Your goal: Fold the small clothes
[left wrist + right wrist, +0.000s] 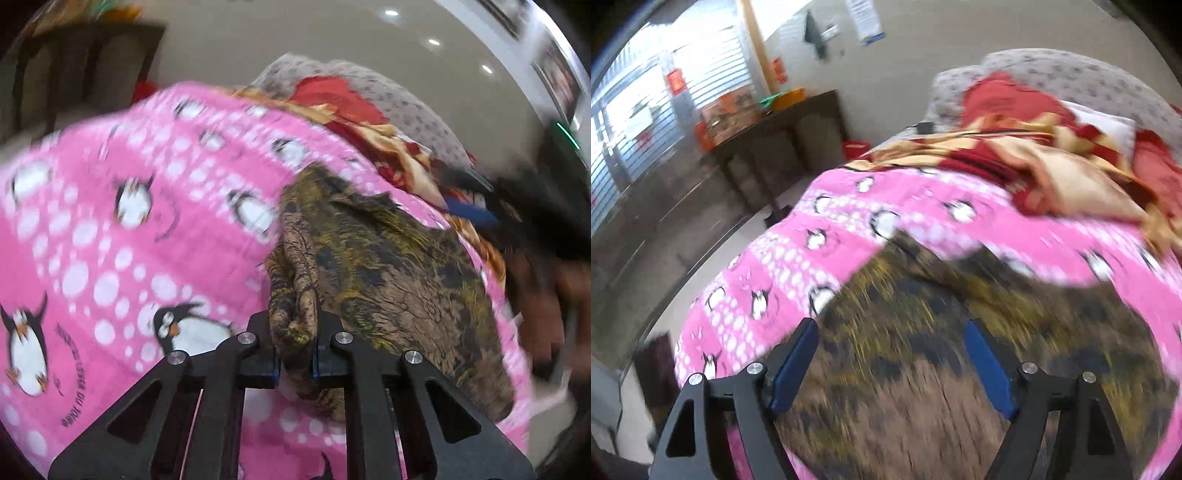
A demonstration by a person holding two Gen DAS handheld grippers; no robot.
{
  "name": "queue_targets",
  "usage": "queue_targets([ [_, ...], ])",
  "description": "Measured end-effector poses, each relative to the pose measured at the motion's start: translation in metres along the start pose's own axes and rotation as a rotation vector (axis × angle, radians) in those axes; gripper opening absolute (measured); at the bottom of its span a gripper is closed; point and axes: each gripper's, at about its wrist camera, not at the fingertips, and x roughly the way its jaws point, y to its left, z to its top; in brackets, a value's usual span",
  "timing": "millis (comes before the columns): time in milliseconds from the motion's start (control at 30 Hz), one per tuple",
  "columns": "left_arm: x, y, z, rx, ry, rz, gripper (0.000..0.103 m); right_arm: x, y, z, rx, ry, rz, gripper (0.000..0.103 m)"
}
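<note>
A small brown, black and yellow patterned garment lies on a pink penguin-print blanket. My left gripper is shut on a bunched fold of the garment at its near left edge. In the right wrist view the same garment fills the lower middle, blurred. My right gripper is open just above the garment, its blue pads wide apart with nothing between them. The right gripper also shows in the left wrist view at the garment's far right, blurred.
The pink blanket covers a bed. A red and cream blanket lies bunched at the far end, against a grey patterned headboard. A dark side table with orange boxes stands left of the bed.
</note>
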Motion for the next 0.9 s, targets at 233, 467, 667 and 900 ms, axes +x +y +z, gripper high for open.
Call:
queue_targets([
  [233,-0.006,-0.033,0.002,0.186,-0.046,-0.041,0.009,0.090,0.002,0.047,0.114,0.168,0.139,0.079],
  [467,-0.008,-0.050,0.006,0.219,-0.052,-0.115,0.009,0.137,0.037,0.061,-0.071,0.299,0.054,0.079],
  [667,-0.006,-0.064,0.008,0.231,-0.062,-0.149,0.009,0.152,0.035,0.064,-0.151,0.366,-0.114,0.035],
  [900,-0.017,-0.084,0.004,0.236,-0.058,-0.204,0.009,0.101,-0.005,0.064,-0.017,0.259,-0.063,0.011],
])
